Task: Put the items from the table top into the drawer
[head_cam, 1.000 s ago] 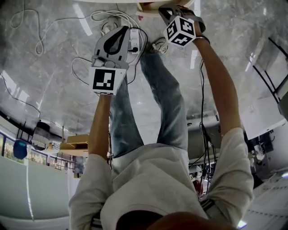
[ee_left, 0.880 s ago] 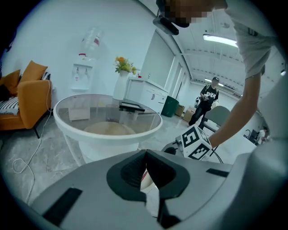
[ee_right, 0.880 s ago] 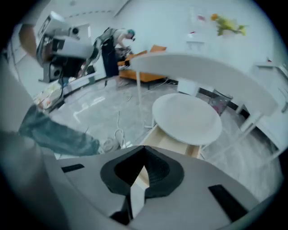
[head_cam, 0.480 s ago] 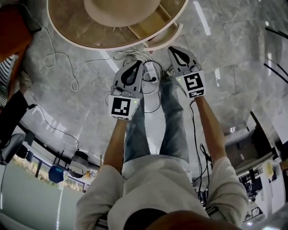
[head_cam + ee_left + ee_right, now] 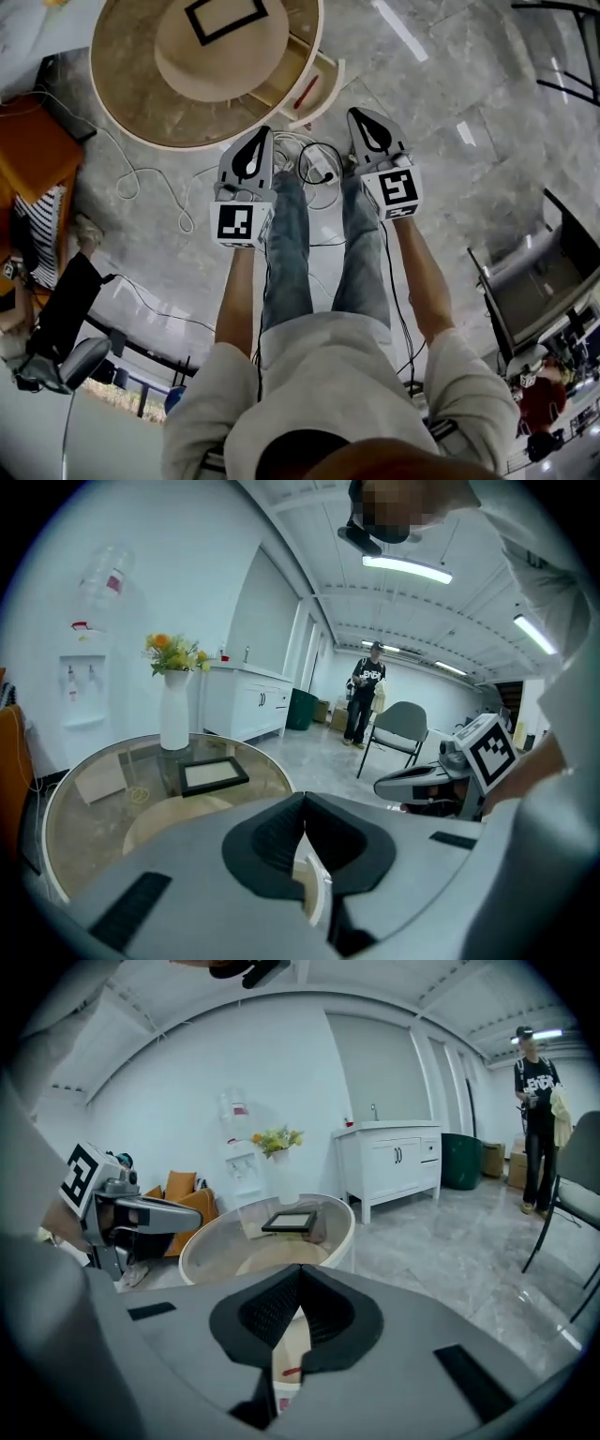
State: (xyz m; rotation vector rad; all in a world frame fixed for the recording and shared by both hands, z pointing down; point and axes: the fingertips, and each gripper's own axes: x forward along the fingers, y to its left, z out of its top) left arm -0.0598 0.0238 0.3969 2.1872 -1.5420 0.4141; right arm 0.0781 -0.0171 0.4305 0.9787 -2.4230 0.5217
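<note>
The round glass-topped table (image 5: 131, 103) stands ahead of me, with a black picture frame (image 5: 225, 16) on its top. Its drawer (image 5: 323, 80) is pulled out toward me, and a small red item (image 5: 307, 91) lies inside. My left gripper (image 5: 262, 133) and right gripper (image 5: 357, 114) hang side by side short of the table, both shut with nothing between the jaws. In the left gripper view the frame (image 5: 213, 775) lies beside a white vase of flowers (image 5: 174, 719). Below the shut jaws in the right gripper view, the red item (image 5: 292, 1371) shows in the drawer.
Cables and a power strip (image 5: 319, 169) lie on the floor between my feet and the table. An orange seat (image 5: 33, 150) stands at the left. A grey chair (image 5: 398, 728), a standing person (image 5: 366, 691) and white cabinets (image 5: 394, 1166) are farther off.
Both grippers have come up and back from the floor side to hang level before the table. The right one has rolled upright. The table and open drawer have come into view.
</note>
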